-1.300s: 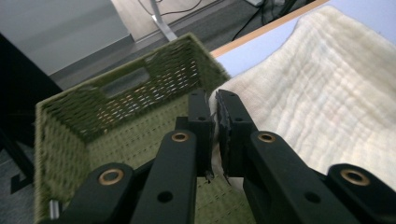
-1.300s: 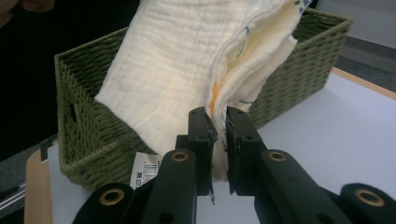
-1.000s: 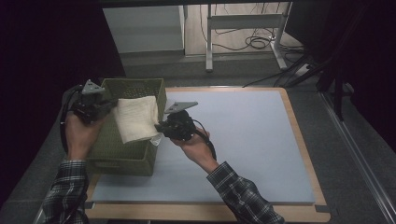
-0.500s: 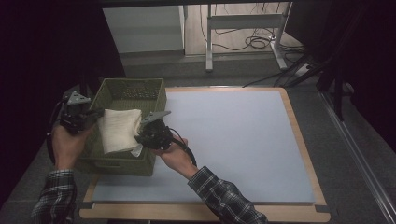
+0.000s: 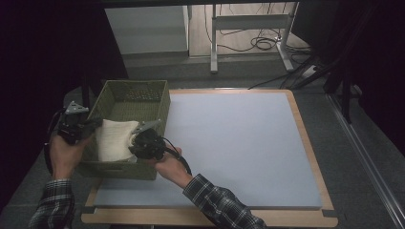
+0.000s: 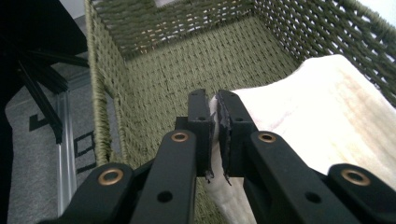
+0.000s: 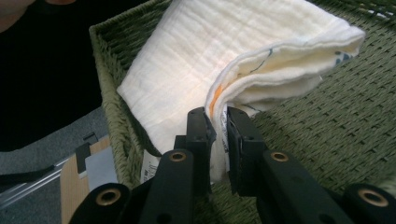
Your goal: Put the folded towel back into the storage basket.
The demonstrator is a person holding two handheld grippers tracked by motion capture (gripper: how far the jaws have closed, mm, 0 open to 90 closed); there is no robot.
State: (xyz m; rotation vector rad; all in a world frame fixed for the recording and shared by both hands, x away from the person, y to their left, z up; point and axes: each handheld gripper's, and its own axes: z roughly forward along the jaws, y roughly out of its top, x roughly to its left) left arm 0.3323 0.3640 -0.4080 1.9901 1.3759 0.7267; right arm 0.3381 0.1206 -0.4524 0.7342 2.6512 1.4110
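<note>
Nearest the camera in the high view, two forearms in plaid sleeves come up from the bottom edge. The right forearm slants up and to the left across the front of the mat [image 5: 239,143], wrist bent inward, and its hand carries the right gripper [image 5: 143,143] over the near right rim of the basket [image 5: 157,102]. The left hand is raised at the basket's left wall, holding the left gripper [image 5: 76,128] pointed in over that rim.

In the right gripper view the right gripper [image 7: 217,126] has its jaws pressed close on the folded edge of the cloth [image 7: 196,60], pinching the layers at the fold, with the woven basket [image 7: 327,130] floor beneath. In the left gripper view the left gripper [image 6: 214,109] likewise clamps the cloth [image 6: 327,112] at a corner, jaws nearly together with fabric between them.

The cloth [image 5: 114,138], cream and folded, hangs between the two grippers inside the near half of the basket, sagging toward the bottom. Beyond it the far half of the basket lies bare, and the mat stretches off to the right
</note>
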